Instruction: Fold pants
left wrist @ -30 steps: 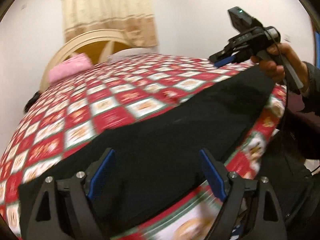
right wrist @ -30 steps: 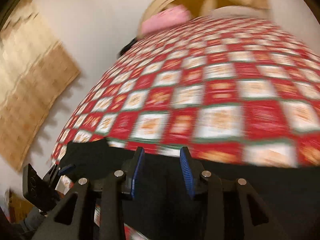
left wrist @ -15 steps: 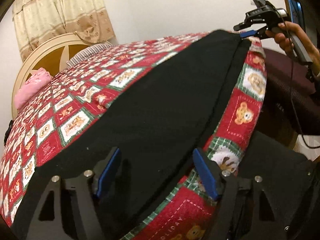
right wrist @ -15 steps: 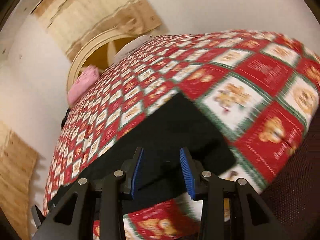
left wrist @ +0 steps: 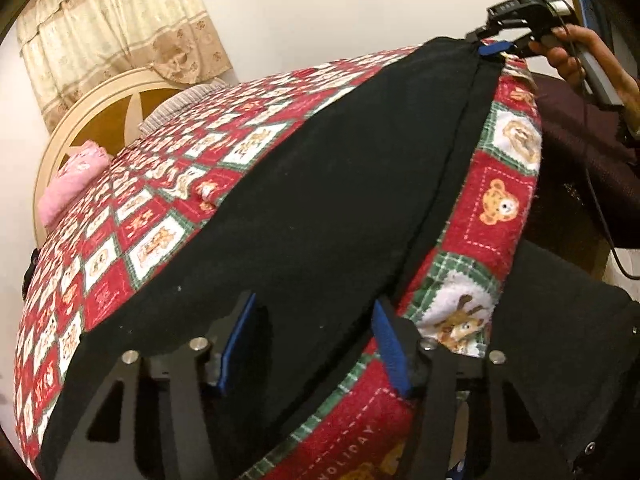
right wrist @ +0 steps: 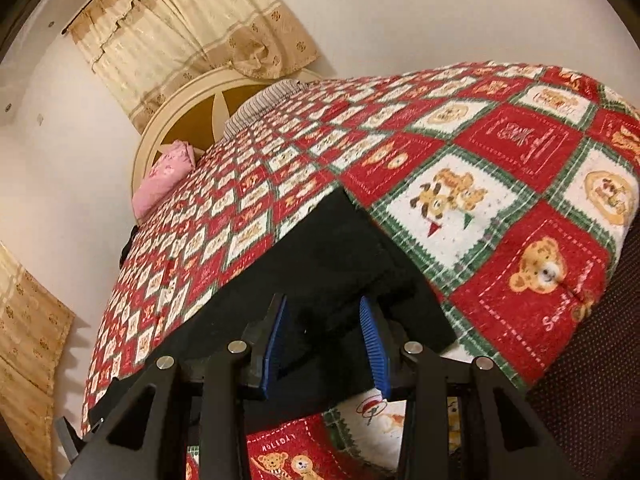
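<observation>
Lying flat, the pants (left wrist: 320, 184) are running lengthwise along the bed's (left wrist: 504, 208) near edge; my left gripper (left wrist: 312, 340) is closing around one end, my right gripper (right wrist: 324, 340) sitting half-open over the other.

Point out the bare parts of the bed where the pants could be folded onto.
Free: the wide checked blanket between the black pants and the pink pillow at the headboard, and the blanket right of the pants' end. Crowded: the near edge, where the pants lie with the left claw and right claw over them.
</observation>
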